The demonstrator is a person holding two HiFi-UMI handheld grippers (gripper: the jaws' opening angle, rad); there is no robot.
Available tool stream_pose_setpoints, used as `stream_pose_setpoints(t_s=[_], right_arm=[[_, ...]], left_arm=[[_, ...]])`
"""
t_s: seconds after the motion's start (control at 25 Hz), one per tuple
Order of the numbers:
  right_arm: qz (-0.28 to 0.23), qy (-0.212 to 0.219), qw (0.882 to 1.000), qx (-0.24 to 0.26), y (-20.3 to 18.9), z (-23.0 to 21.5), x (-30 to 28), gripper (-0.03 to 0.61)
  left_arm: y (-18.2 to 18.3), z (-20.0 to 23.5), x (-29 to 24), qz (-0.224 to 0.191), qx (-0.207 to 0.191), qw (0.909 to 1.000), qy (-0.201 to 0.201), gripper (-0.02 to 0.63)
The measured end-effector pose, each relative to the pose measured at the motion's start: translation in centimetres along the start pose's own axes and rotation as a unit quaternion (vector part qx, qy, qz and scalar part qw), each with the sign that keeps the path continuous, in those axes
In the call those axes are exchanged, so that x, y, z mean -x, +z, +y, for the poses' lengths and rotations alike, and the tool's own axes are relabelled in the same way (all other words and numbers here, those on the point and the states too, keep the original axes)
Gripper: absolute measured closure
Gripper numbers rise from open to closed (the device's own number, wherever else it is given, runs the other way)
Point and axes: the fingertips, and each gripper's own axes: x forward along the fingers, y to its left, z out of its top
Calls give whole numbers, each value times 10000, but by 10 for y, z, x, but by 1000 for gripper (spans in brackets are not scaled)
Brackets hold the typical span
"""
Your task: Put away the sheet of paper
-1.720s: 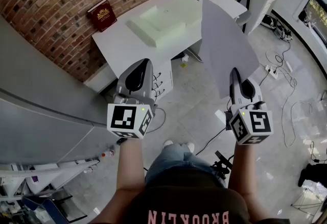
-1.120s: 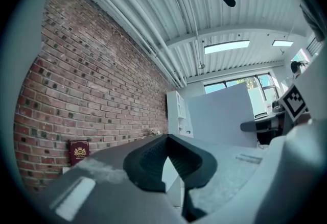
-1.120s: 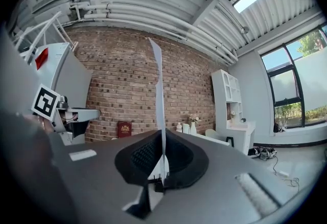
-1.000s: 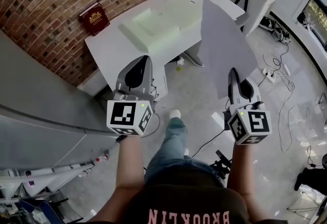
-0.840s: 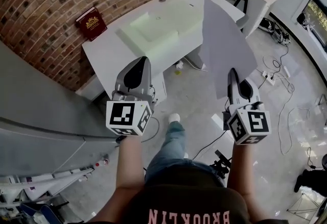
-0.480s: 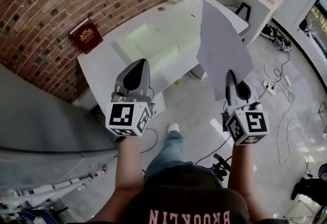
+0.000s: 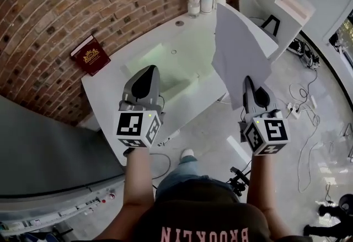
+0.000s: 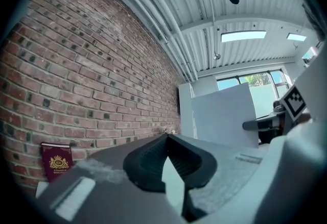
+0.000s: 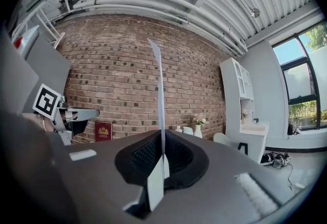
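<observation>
My shirt (image 7: 204, 231) carries the word BROOKLYN. The gold print on the red book (image 7: 91, 55) by the desk's (image 7: 110, 89) left corner is too small to read. My right gripper (image 7: 246, 78) is clenched on the lower edge of the sheet of paper (image 7: 240, 48). The sheet is plain, pale and uncreased, and it stands upright in the air above the desk's right edge. My left gripper (image 7: 148, 68) is closed and holds nothing.
</observation>
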Motion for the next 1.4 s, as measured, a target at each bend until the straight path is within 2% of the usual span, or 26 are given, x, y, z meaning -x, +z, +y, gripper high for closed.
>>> stream_pose_setpoints(t_s=[0.2,0.44,0.84,1.12,1.4], right_arm=[[23,85,10000,-12,-1,-3,-51,577],[88,254,9996,-67,-8,0,-92,577],[174,833,9962,-194,-19,-2,-158,577],[338,1560,9865,-365,-23,-8,-220,577],[604,2336,9695,-423,-30,-14,-278,577]], left_arm=[[-6,30,-34,54,-12,10000,66,618],[-18,62,-50,131,28,9994,310,618],[-38,108,-56,275,101,9933,1116,618],[-45,124,-71,412,116,9830,1785,618],[-47,131,-88,560,159,9657,2529,618]])
